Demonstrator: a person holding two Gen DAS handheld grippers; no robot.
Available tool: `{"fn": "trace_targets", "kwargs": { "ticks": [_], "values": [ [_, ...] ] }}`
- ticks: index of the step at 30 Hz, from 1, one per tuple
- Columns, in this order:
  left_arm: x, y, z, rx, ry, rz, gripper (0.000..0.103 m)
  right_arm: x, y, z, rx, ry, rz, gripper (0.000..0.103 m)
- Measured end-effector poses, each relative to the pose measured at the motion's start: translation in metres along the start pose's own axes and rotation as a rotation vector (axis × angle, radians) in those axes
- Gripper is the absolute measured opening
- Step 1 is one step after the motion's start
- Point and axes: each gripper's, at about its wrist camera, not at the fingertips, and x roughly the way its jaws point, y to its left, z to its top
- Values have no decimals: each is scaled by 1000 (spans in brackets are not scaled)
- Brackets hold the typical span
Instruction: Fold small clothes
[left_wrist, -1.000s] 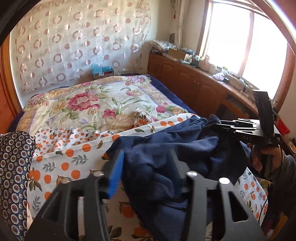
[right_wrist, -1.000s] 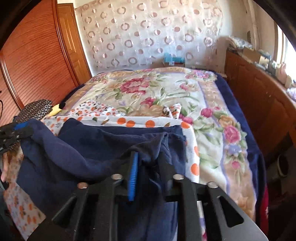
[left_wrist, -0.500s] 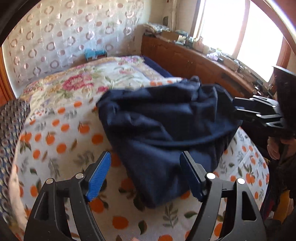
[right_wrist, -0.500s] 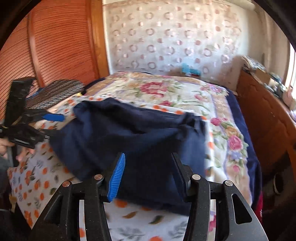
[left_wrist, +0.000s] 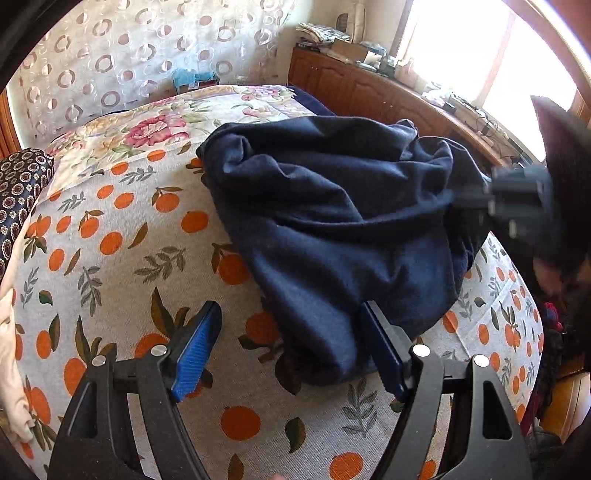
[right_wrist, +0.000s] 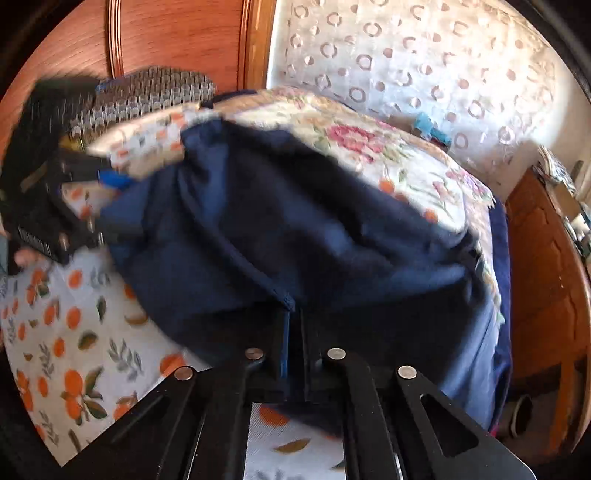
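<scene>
Left tool (left_wrist: 291, 345) spread, level; right tool (right_wrist: 293, 328) clamps navy garment (left_wrist: 332, 206).

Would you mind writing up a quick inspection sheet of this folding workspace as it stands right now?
Surface: bed covered by an orange-print sheet, floral quilt behind it.
Job's things: navy garment, crumpled in a heap on the sheet.
Clutter: patterned dark cloth at the bed's edge; white fabric at the near edge.
Grippers: left gripper open, the garment's near edge between its fingers; right gripper shut on the garment.
Cables: nothing seen.
Surroundings: circle-pattern curtain, wooden cabinet with small items under a bright window.
</scene>
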Motion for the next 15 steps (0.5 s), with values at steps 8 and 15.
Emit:
{"fn": "trace_targets", "kwargs": {
  "ticks": [8,15],
  "values": [
    [-8,6,27,2,-49,28,77,15,-41,87,-71,-95,-259,3],
    [3,13,68,4,-89,66,77,56,-67,108,43,-63,-273,3]
  ]
}}
